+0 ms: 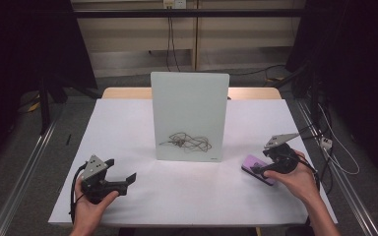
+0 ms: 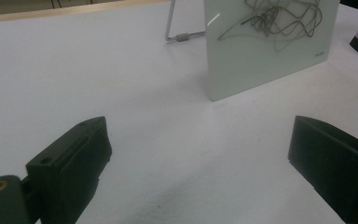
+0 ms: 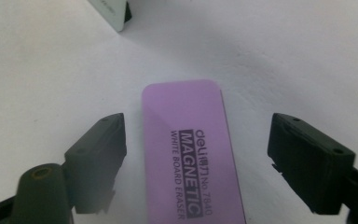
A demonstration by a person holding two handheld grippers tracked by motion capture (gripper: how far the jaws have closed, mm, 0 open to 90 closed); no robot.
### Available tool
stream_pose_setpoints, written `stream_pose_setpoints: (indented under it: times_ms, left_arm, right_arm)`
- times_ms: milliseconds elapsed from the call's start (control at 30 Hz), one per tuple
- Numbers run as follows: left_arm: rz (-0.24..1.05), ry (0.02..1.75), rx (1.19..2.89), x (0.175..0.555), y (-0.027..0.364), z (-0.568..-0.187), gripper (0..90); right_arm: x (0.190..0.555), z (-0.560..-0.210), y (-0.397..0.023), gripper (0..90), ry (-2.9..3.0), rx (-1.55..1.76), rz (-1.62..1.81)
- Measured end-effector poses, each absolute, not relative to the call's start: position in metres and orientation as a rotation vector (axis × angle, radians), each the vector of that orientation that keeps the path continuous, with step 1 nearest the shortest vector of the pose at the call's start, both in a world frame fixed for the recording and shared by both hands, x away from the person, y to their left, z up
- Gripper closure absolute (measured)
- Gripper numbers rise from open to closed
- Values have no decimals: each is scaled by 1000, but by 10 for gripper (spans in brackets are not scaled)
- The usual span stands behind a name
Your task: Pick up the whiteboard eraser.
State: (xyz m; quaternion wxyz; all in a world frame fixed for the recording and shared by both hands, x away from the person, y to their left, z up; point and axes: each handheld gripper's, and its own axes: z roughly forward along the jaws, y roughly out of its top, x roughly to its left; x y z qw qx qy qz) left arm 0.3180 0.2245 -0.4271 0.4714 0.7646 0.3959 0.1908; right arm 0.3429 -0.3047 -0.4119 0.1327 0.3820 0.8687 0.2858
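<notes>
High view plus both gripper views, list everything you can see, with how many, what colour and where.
whiteboard eraser: one, purple top with a black base, flat on the table at its right side, between the right tool's jaws.
whiteboard: one, pale white-green, standing upright at the middle of the table, with a brown scribble on its lower half.
metal stand: one, silver, behind the board, propping it.
table: one, white cover over a wooden top, centre of the room.
cables: several, dark, hanging at the far wall.
left tool: one, black, at the table's near left, jaws wide apart over bare table.
right tool: one, black, jaws apart at either side of the eraser, not touching it.
</notes>
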Motion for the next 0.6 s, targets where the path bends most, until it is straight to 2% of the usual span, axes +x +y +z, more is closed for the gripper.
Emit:
stream_pose_setpoints:
  times_ms: [600]
  left_arm:
    - [460,962,1890,316,224,-427,55]
  right_arm:
    - [347,-417,-296,269,2636,1023,692]
